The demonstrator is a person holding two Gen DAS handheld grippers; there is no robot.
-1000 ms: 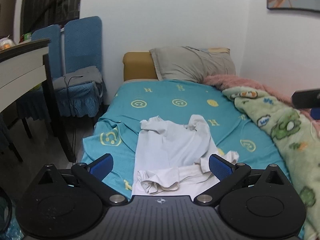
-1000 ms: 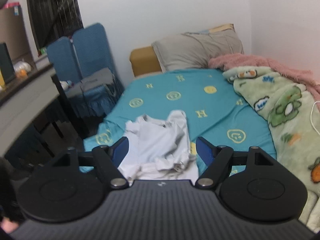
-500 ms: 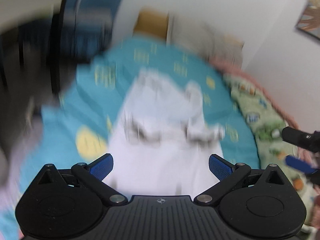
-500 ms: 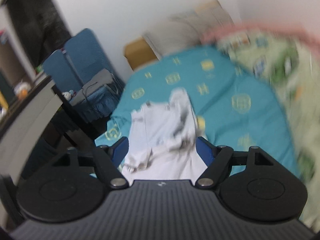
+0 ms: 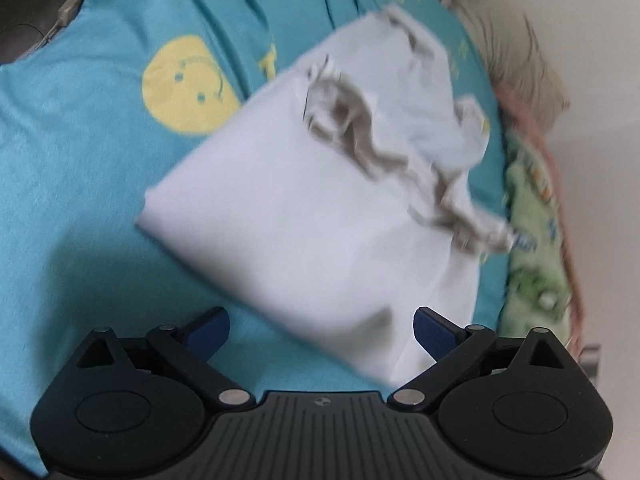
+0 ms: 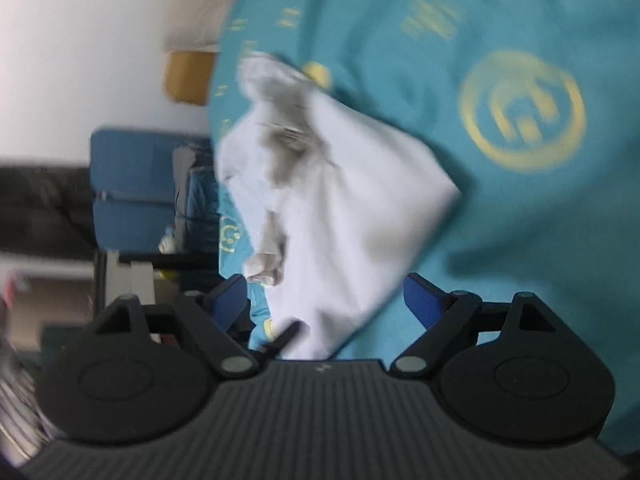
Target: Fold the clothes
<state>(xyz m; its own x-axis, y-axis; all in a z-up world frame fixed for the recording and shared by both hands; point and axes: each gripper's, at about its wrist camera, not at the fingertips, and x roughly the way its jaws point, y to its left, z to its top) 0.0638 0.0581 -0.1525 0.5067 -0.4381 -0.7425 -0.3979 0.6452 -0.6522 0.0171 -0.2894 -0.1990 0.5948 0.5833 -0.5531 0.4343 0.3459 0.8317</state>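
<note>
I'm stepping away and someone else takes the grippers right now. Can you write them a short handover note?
Left gripper: open, holding nothing, low over the near edge of the white garment.
Right gripper: open, holding nothing, over the same garment.
The garment lies on the teal bedsheet, its far end bunched and crumpled.
Done: no neat fold visible.
Left: smooth out the bunched end, then fold. Both views are motion-blurred, so details are uncertain.

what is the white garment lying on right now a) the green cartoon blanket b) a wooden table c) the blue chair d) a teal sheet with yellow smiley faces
d: the white garment lies spread on the teal sheet, whose yellow smiley print shows beside it in both wrist views.
</note>
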